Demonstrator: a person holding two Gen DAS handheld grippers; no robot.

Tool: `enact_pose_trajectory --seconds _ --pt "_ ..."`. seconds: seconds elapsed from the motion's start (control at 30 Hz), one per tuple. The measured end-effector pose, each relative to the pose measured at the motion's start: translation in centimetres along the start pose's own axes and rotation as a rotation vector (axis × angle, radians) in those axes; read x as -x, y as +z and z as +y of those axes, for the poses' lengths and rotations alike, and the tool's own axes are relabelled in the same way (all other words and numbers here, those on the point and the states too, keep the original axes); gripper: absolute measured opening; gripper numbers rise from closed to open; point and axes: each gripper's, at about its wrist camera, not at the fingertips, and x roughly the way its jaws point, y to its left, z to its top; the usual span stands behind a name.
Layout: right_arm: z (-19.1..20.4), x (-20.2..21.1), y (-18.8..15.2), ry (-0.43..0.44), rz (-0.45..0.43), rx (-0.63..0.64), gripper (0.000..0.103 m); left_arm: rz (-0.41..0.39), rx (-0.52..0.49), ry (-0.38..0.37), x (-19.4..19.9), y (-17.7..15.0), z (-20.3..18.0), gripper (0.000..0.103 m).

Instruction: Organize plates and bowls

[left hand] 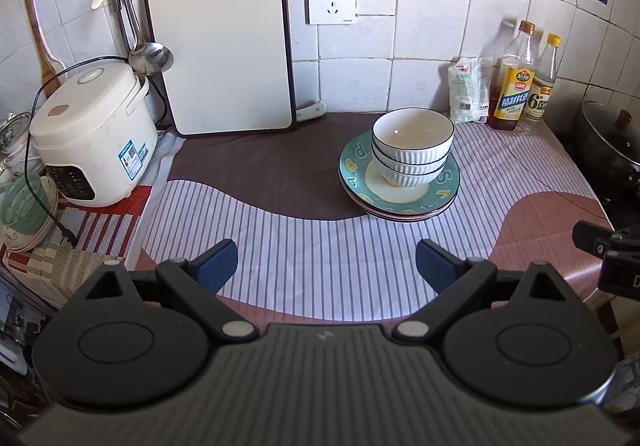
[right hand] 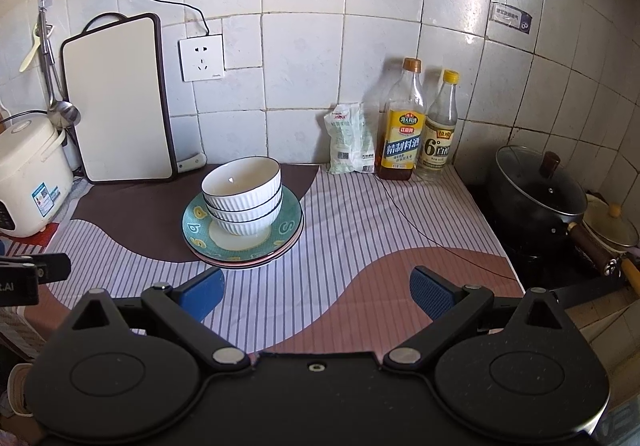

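Three white ribbed bowls sit nested on a stack of plates, the top one green with letters, a pink one beneath. The stack stands on the striped cloth towards the back of the counter; the bowls and plates also show in the right wrist view. My left gripper is open and empty, low over the cloth, in front of the stack and apart from it. My right gripper is open and empty, in front and to the right of the stack.
A white rice cooker with its cord stands at the left. A cutting board leans on the tiled wall. A salt bag and two bottles stand at the back right. A black lidded pot sits on the stove.
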Motion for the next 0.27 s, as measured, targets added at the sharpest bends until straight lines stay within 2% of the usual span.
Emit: enact_pose_trajectory --seconds 0.07,0.27 --pt "0.0 -0.06 -0.05 0.0 0.003 0.0 0.101 -0.008 -0.007 0.019 0.06 -0.02 -0.19 0.101" --pt "-0.04 -0.26 -0.03 0.004 0.01 0.0 0.101 -0.003 -0.002 0.011 0.0 -0.09 -0.38 0.101"
